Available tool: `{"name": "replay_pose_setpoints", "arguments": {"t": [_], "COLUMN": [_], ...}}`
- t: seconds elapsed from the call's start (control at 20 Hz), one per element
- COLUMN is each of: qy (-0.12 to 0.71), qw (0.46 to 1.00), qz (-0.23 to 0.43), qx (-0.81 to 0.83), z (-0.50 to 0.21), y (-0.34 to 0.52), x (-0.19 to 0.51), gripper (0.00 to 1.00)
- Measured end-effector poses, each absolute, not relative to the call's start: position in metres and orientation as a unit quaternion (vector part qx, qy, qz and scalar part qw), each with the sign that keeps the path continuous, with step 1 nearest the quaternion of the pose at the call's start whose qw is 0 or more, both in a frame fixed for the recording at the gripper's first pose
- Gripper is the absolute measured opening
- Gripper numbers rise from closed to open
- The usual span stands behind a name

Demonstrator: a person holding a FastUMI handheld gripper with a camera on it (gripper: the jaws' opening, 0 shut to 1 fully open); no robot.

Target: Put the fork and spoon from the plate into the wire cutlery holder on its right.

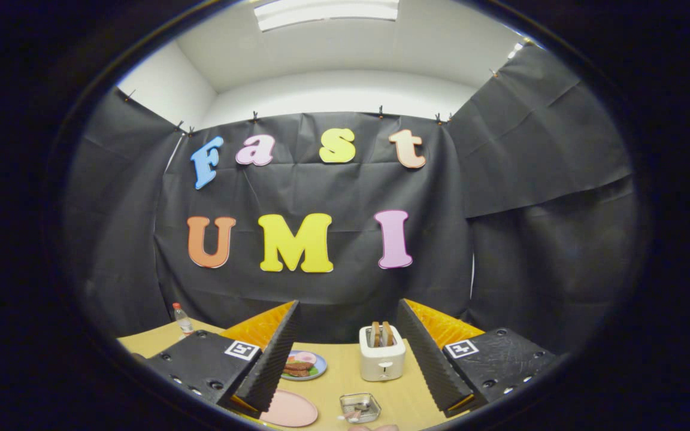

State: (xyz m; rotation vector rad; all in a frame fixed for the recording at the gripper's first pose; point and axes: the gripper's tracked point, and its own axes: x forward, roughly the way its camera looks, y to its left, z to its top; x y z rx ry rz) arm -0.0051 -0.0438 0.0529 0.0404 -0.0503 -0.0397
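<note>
The tool [348, 359] hangs above the worktop [408, 398] with its two fingers spread wide and nothing between them. Each finger carries a small square black-and-white marker, not readable writing. In the gap between the fingers, nearest the tool, sits a small square wire cutlery holder [360, 407] with something pale lying inside it that I cannot make out. Just left of it, by the left finger, lies a pink plate [290, 410]; no fork or spoon can be made out on it. Farther out stands a white toaster [382, 357] with two slices of toast [381, 334] in its slots, and left of that a blue plate [304, 365] of food. A small bottle [183, 318] stands at the worktop's far left corner; its label is too small to read.
</note>
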Motion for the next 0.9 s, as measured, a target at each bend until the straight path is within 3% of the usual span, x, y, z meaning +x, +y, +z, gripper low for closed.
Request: {"name": "replay_pose_setpoints", "arguments": {"t": [0.9], "qy": [-0.02], "qw": [0.999], "qz": [-0.022], "qx": [0.033], "z": [0.0523], "y": [-0.045], "x": [-0.0118], "gripper": [0.96]}}
